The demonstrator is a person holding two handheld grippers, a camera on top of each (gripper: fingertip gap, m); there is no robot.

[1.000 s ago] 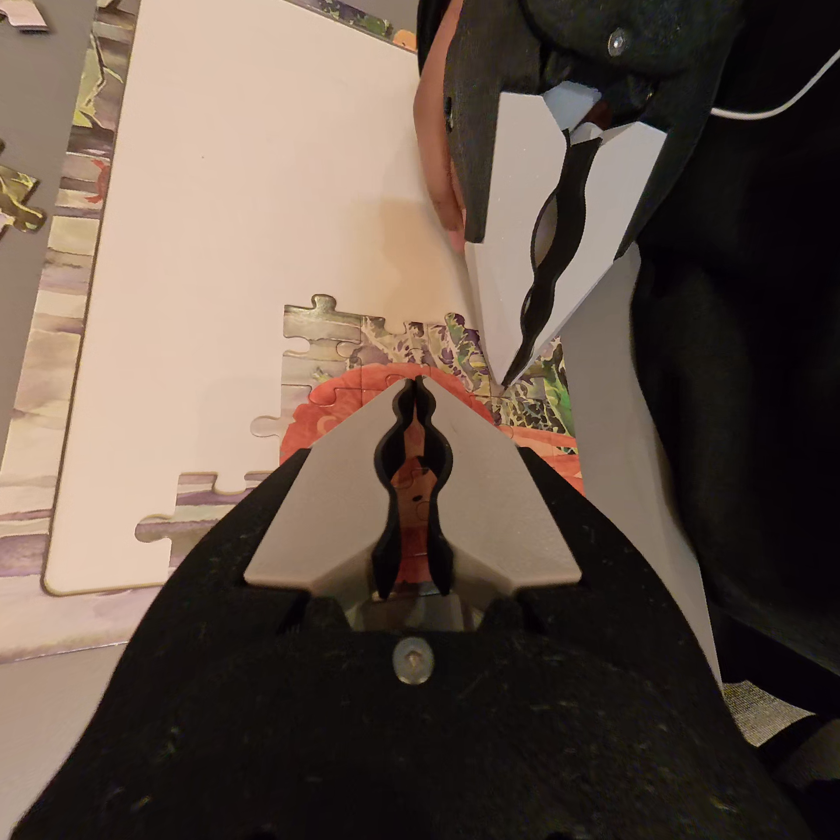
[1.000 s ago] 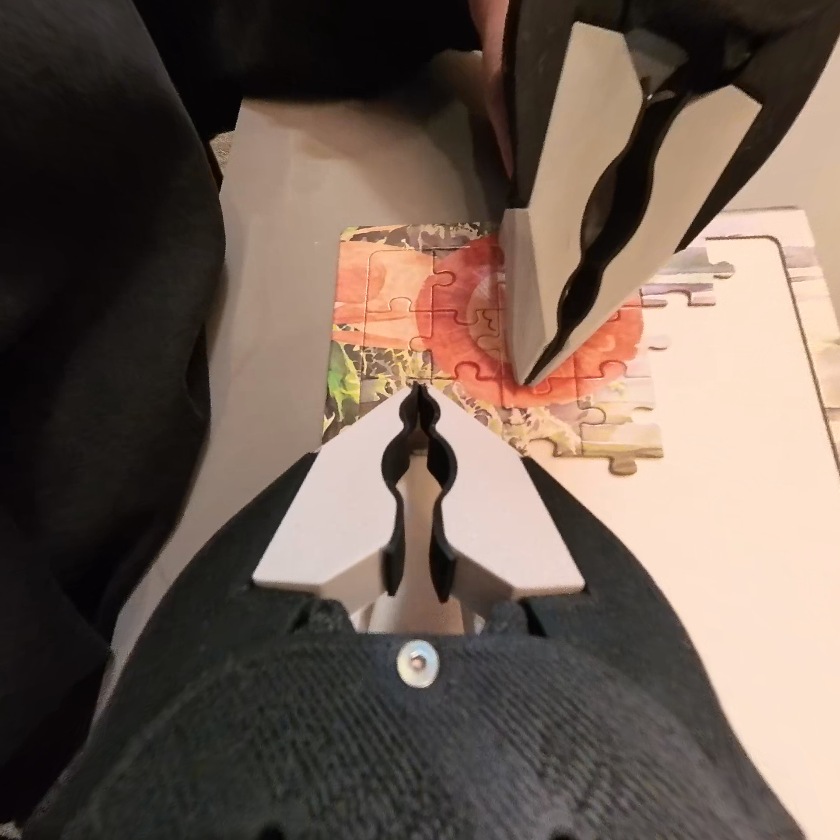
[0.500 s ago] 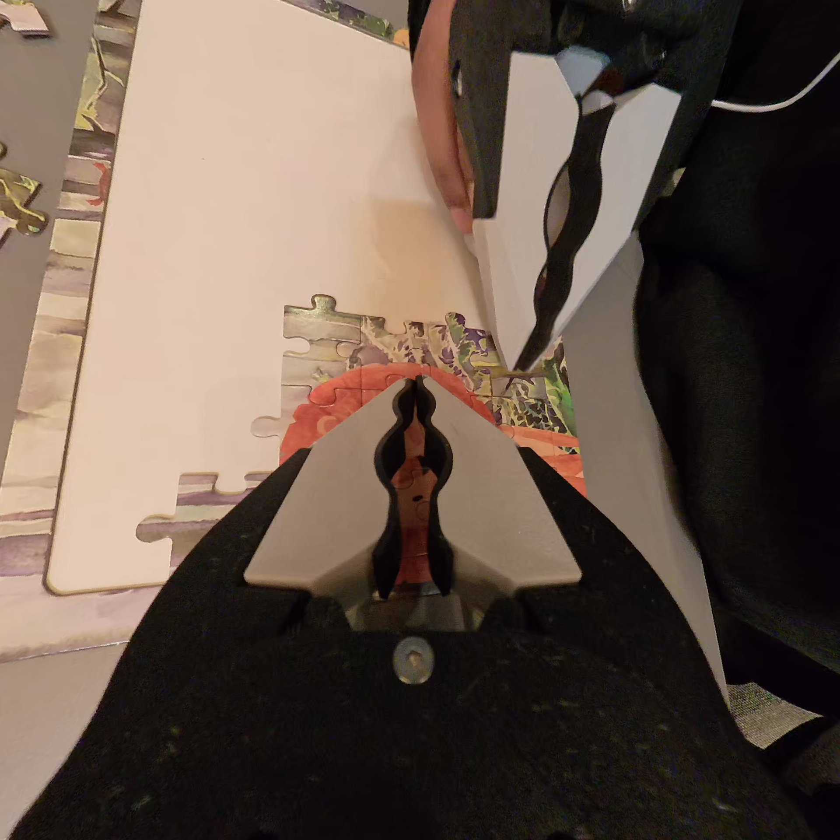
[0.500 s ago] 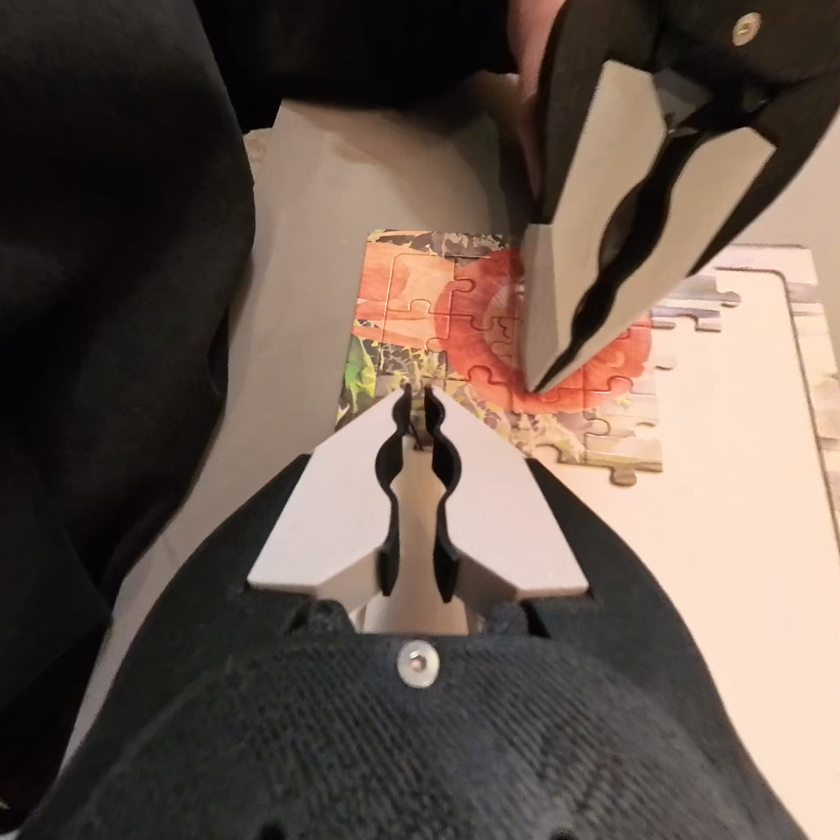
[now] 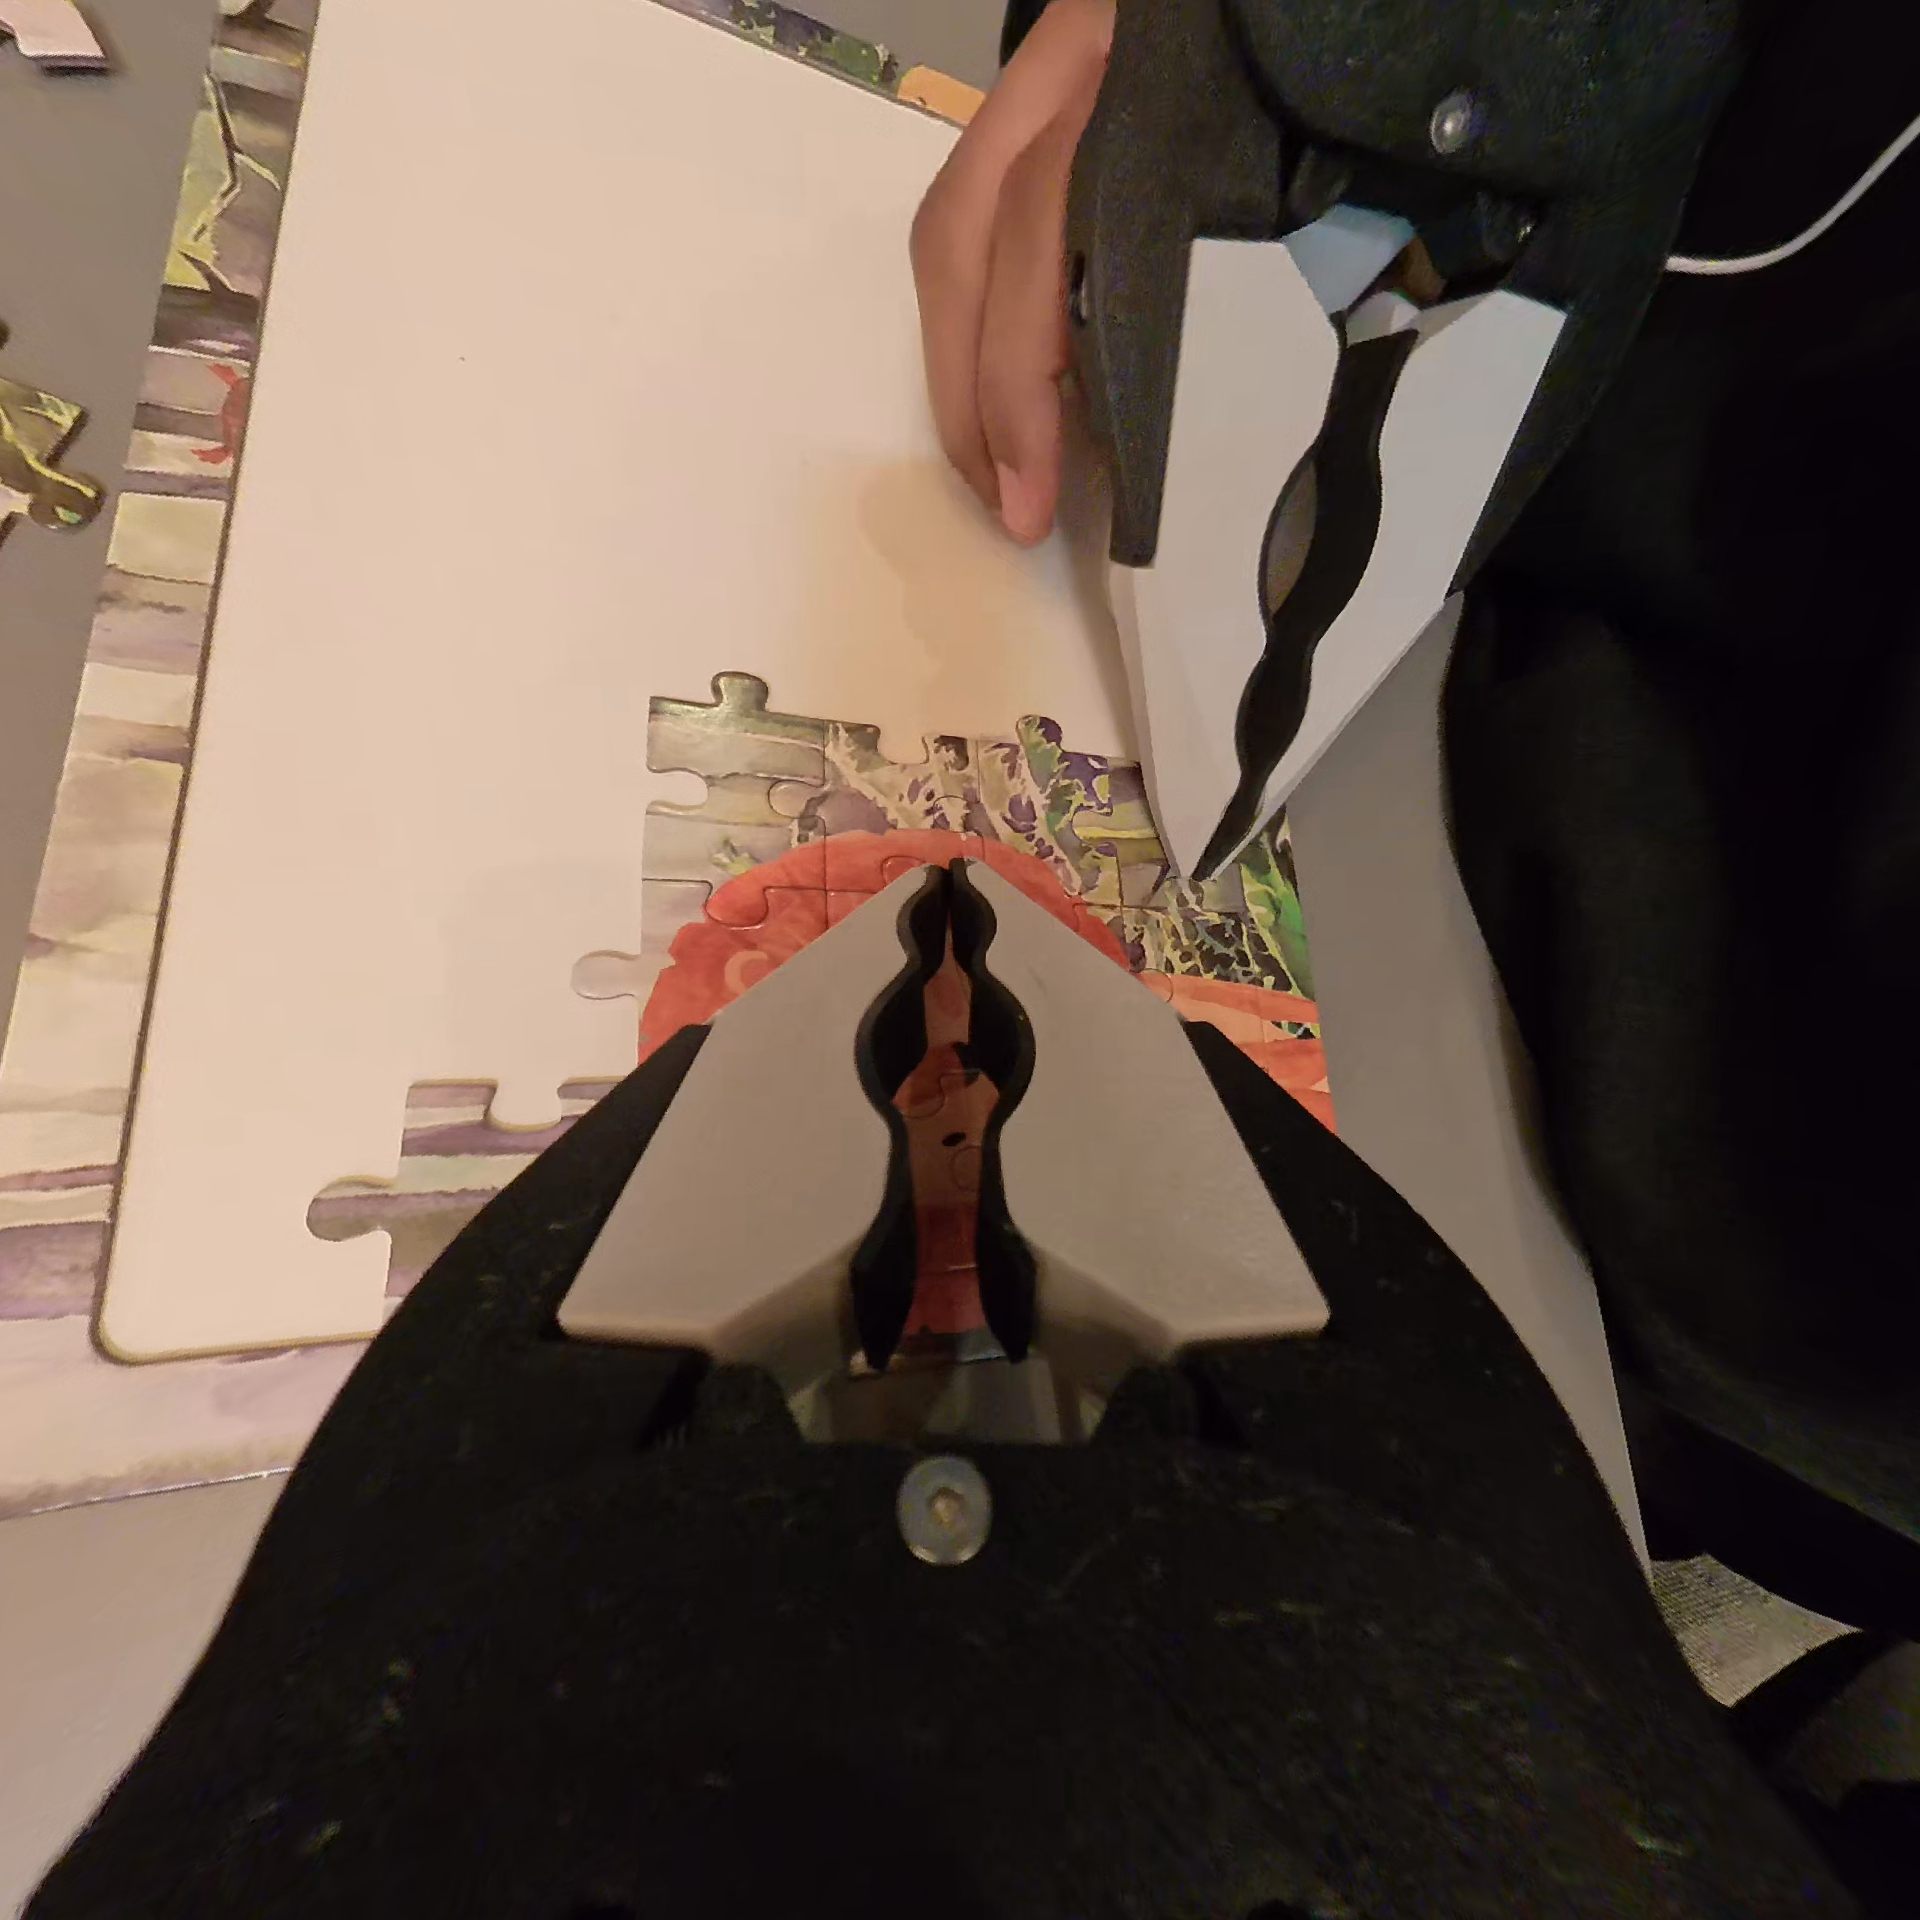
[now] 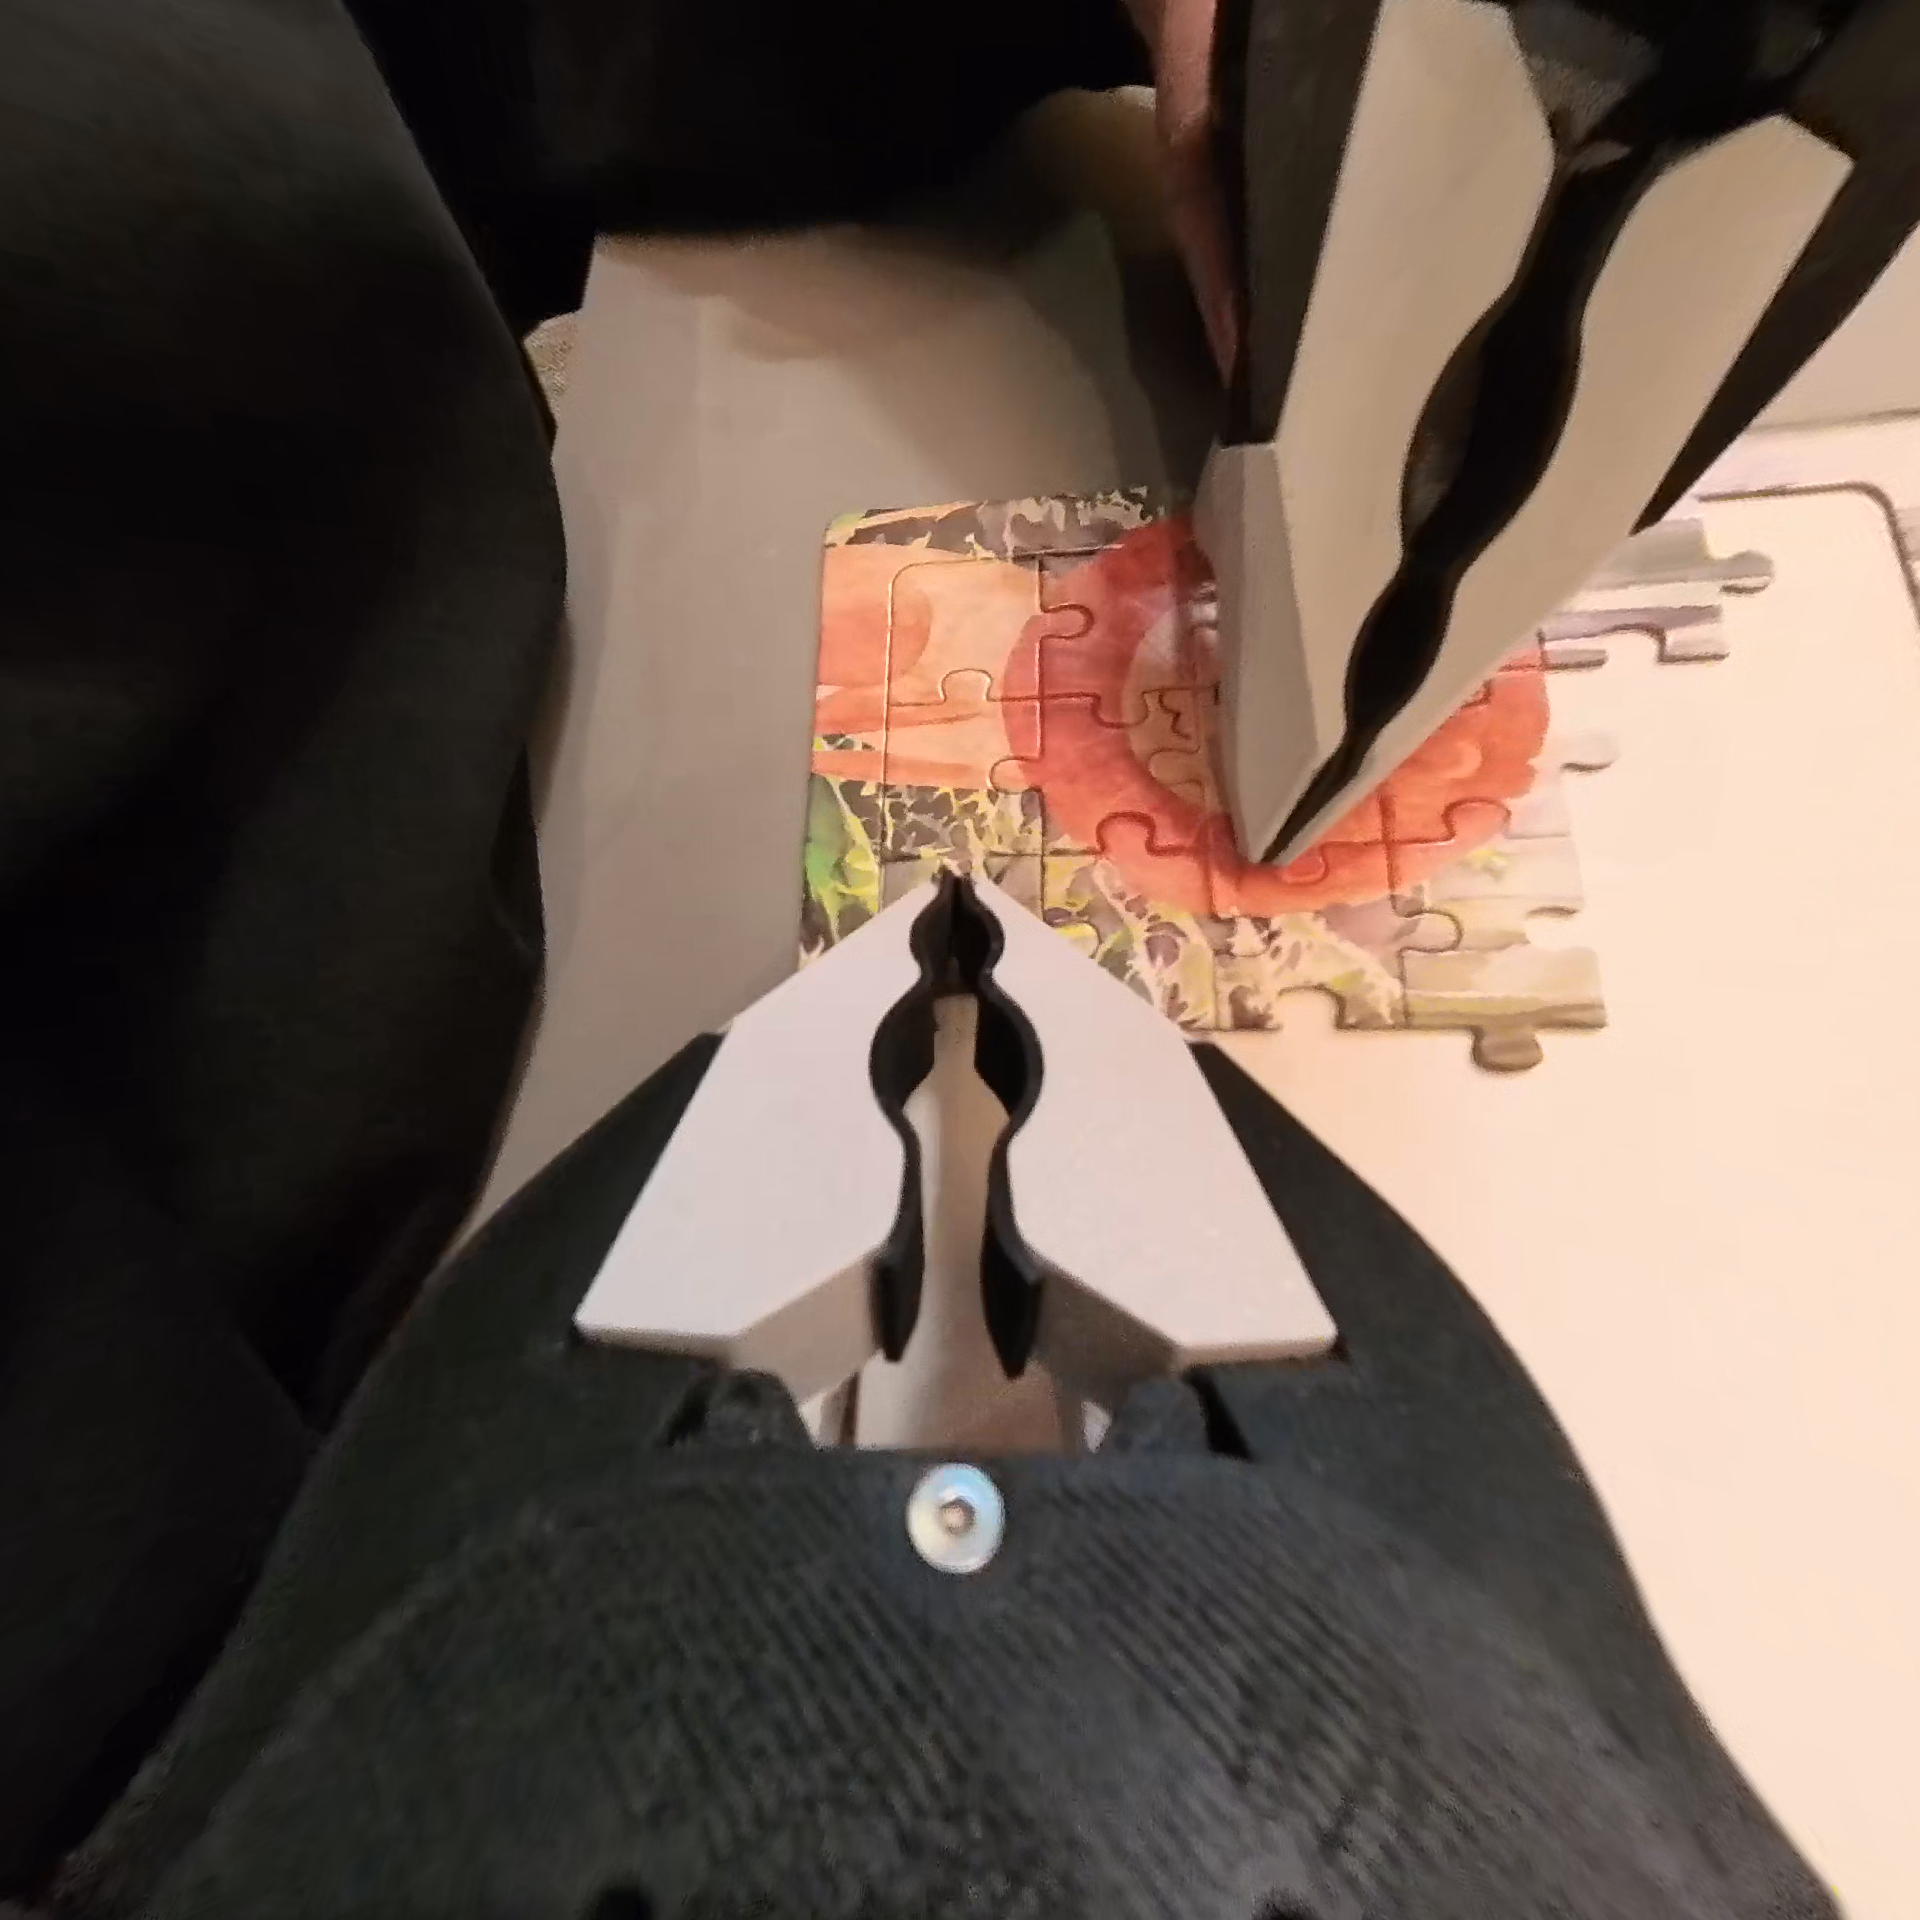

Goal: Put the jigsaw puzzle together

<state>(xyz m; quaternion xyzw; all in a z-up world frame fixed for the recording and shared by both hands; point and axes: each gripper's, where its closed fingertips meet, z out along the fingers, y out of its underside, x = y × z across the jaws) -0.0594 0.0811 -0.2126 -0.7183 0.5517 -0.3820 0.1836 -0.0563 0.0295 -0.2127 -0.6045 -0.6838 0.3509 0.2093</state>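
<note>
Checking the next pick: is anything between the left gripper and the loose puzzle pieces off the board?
Nothing visible blocks it. The left gripper sits shut over the assembled patch; bare white board lies between it and the loose pieces at far left.

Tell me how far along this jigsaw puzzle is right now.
Early stage. Done: a joined block of pieces with the red flower sits in one corner of the puzzle tray. In hand: nothing; the left gripper and right gripper are both shut and empty, tips down at that block as if pressing it flat. Left: most of the tray is bare, and loose pieces lie outside it.
</note>
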